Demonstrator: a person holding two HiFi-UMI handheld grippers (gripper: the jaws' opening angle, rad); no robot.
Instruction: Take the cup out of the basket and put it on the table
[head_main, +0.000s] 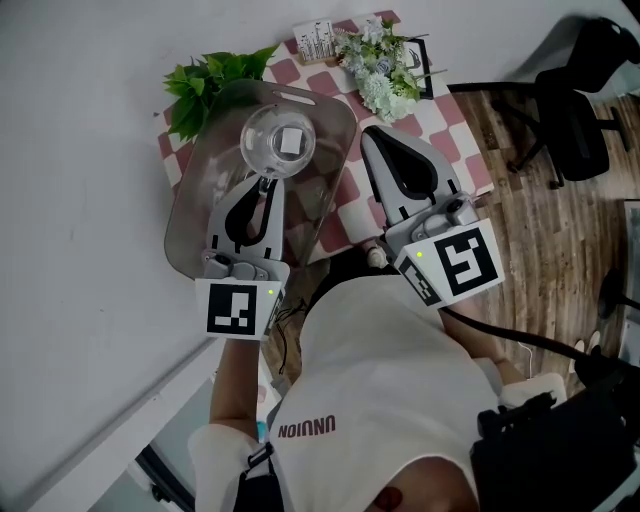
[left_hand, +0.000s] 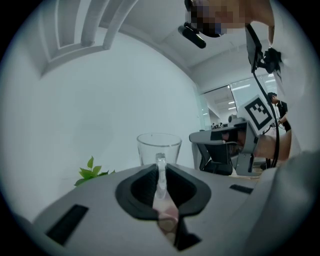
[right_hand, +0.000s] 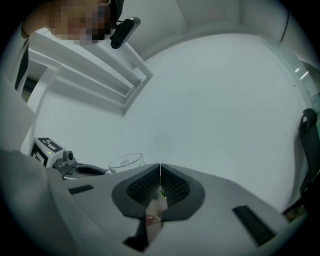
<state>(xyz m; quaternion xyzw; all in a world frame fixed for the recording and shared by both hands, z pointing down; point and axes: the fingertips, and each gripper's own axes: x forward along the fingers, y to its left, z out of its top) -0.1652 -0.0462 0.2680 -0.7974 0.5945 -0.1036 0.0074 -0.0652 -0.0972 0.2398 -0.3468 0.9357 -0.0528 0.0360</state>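
The left gripper (head_main: 266, 186) has its jaws narrow, and they press on the handle of the cup (head_main: 279, 142). In the left gripper view the clear handle (left_hand: 160, 167) stands upright between the two dark pads (left_hand: 140, 187), and the glass body of the cup (left_hand: 159, 146) rises just behind them, against the white wall. The cup is clear glass, upright, with its mouth to the top.

In the head view the cup is seen over the far part of the basket (head_main: 195, 190), a grey half-clear tub that stands on the left part of the table (head_main: 455, 150). From above I cannot tell if the bottom of the cup is higher than the rim of the basket or not. The table has a cloth (head_main: 360, 205) with pink and white squares.

The right gripper (head_main: 377, 139) is to the right of the basket, over the cloth, apart from the cup. In the right gripper view its jaws are fully together and nothing is between them (right_hand: 160, 172); the cup (right_hand: 127, 161) shows to the left behind them.

At the far left corner of the table is a green plant (head_main: 205, 85), just beside the basket. At the far edge are pale flowers (head_main: 385, 65) and, beside them, a small card (head_main: 314, 40). A black chair (head_main: 580, 110) stands on the wooden floor (head_main: 560, 240), to the right of the table.
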